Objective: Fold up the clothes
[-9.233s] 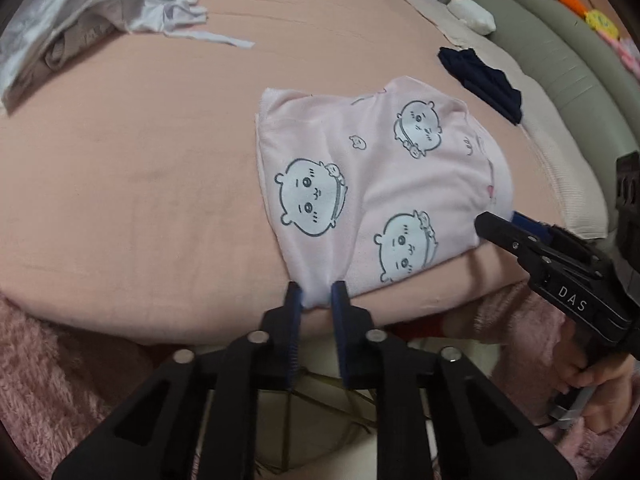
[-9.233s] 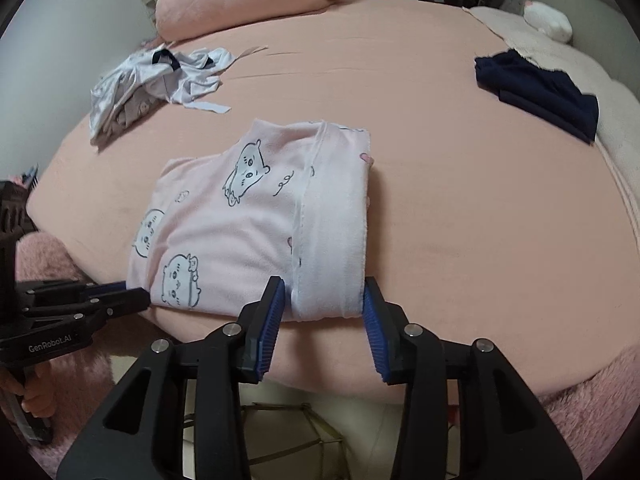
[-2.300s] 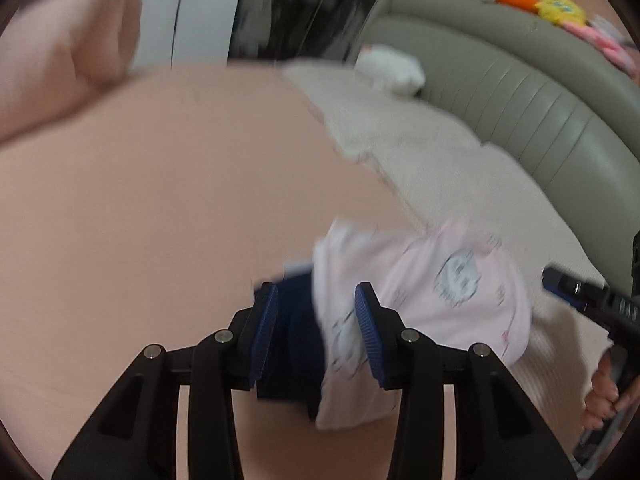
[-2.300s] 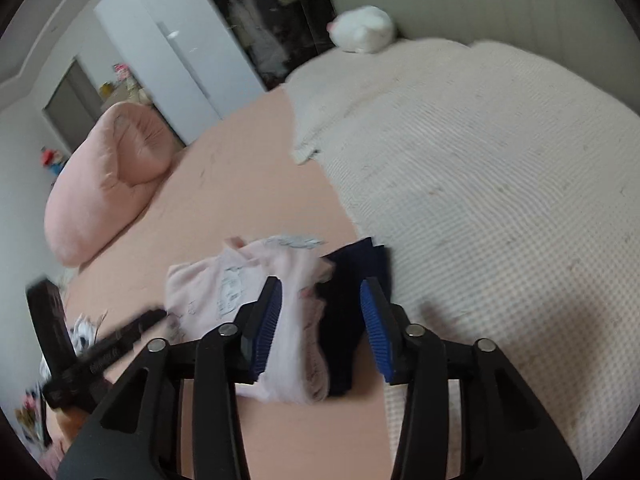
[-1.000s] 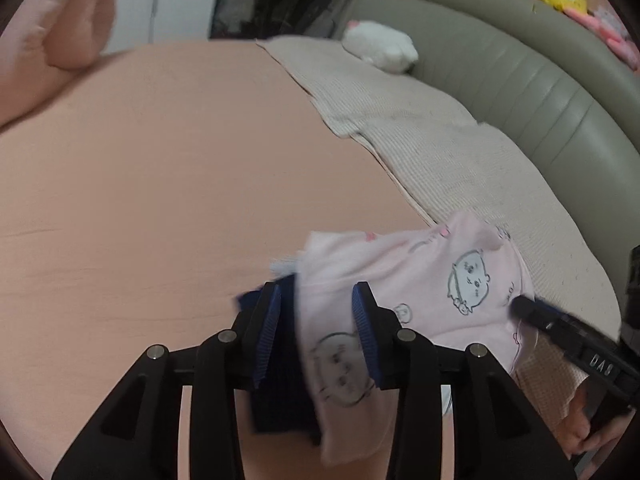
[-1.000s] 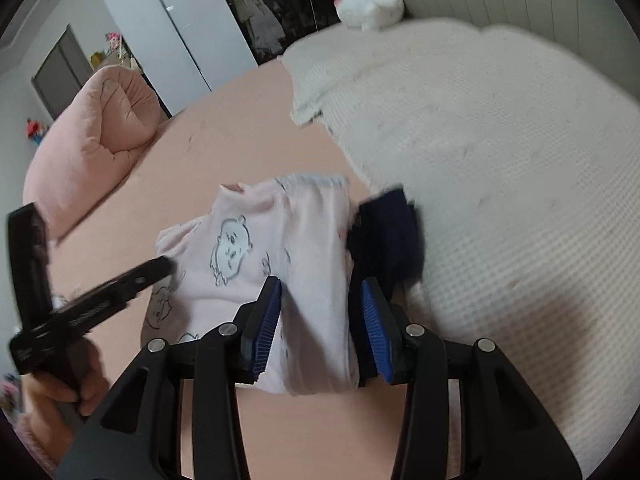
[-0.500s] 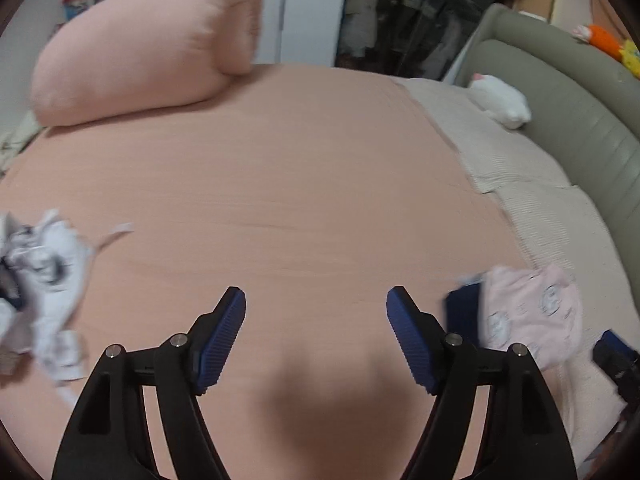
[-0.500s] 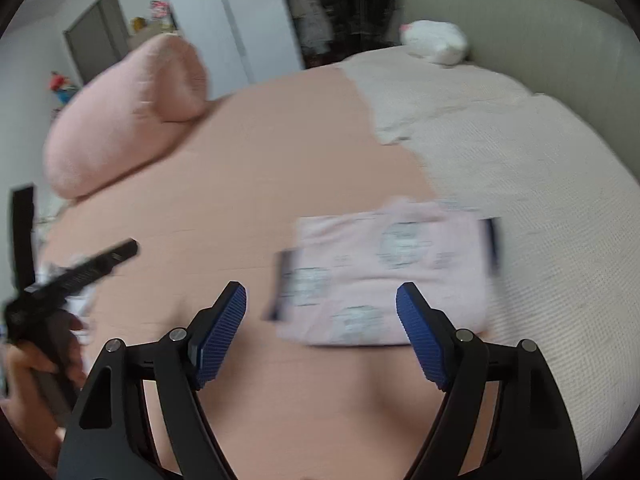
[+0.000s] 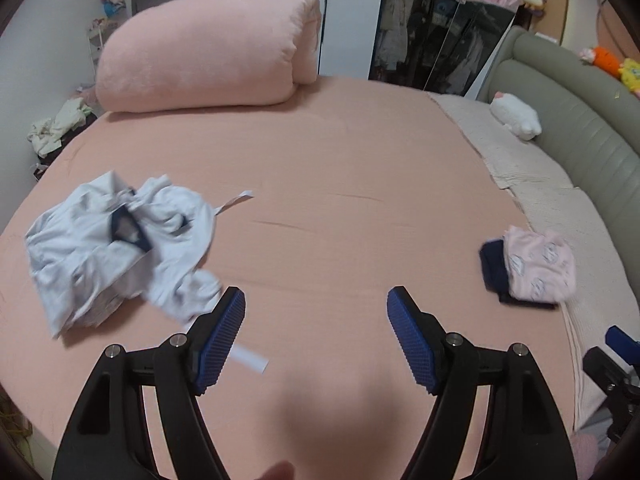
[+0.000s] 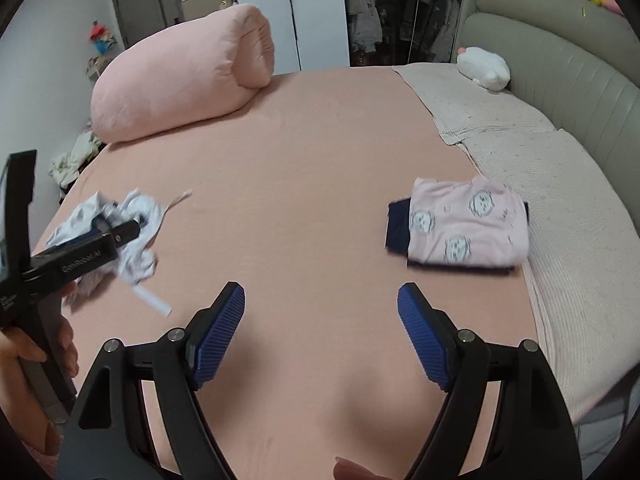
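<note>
Jaws of both grippers are standing wide now and are holding nothing: a second ago each one was pinching the folded pink pyjama piece (image 10: 468, 226), and now the left gripper (image 9: 316, 336) and the right gripper (image 10: 320, 334) are hanging over the bare pink sheet (image 9: 320, 184), away from it. The pink piece is lying flat on top of the folded navy garment (image 10: 396, 228), near the edge where the sheet is meeting the beige blanket (image 10: 560, 184), so these two are making a small finished stack. This is meaning, I think, that one garment is done and the hands are turning to the next one.

The next one is probably the crumpled light grey garment (image 9: 116, 244), which is lying loose on the left side of the bed with a strap stretched out; the left gripper is pointing just beside it. No basket, box or drawer is showing on the bed, so the clothes are resting only on the sheet.
</note>
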`<state>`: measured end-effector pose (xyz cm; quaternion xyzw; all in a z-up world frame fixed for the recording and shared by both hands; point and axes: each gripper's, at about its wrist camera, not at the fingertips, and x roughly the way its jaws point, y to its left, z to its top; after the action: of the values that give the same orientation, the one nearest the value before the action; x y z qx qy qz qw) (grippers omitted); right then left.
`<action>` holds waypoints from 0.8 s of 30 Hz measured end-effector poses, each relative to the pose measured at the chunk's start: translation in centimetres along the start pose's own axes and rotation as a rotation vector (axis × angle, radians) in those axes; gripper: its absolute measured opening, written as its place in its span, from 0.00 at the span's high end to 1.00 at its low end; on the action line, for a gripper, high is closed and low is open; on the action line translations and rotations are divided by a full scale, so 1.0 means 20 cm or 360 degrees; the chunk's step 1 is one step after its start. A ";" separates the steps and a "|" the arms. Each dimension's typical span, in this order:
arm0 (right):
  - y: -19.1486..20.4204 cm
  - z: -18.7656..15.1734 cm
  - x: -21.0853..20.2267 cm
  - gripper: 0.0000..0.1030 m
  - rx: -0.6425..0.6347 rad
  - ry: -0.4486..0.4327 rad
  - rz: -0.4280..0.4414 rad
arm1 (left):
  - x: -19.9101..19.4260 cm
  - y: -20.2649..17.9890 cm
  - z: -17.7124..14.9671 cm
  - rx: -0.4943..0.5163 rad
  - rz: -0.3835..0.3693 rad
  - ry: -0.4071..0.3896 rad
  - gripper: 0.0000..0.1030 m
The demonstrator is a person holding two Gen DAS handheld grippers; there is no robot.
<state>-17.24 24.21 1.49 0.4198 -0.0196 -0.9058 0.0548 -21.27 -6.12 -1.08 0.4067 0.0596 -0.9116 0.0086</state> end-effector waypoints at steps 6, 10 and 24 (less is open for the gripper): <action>0.09 -0.21 -0.25 0.18 0.0007 -0.0070 -0.0017 | -0.28 0.09 -0.27 -0.0029 -0.0031 -0.0045 0.25; 0.15 -0.32 -0.36 0.18 -0.0002 -0.0113 -0.0056 | -0.41 0.13 -0.39 -0.0042 -0.0030 -0.0053 0.25; 0.23 -0.57 -0.54 0.08 -0.0001 -0.0134 -0.0039 | -0.69 0.13 -0.66 -0.0017 -0.0035 -0.0084 0.25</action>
<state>-1.22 21.07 2.79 0.3813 -0.0165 -0.9233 0.0429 -2.05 -7.56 0.14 0.3818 0.0687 -0.9217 0.0022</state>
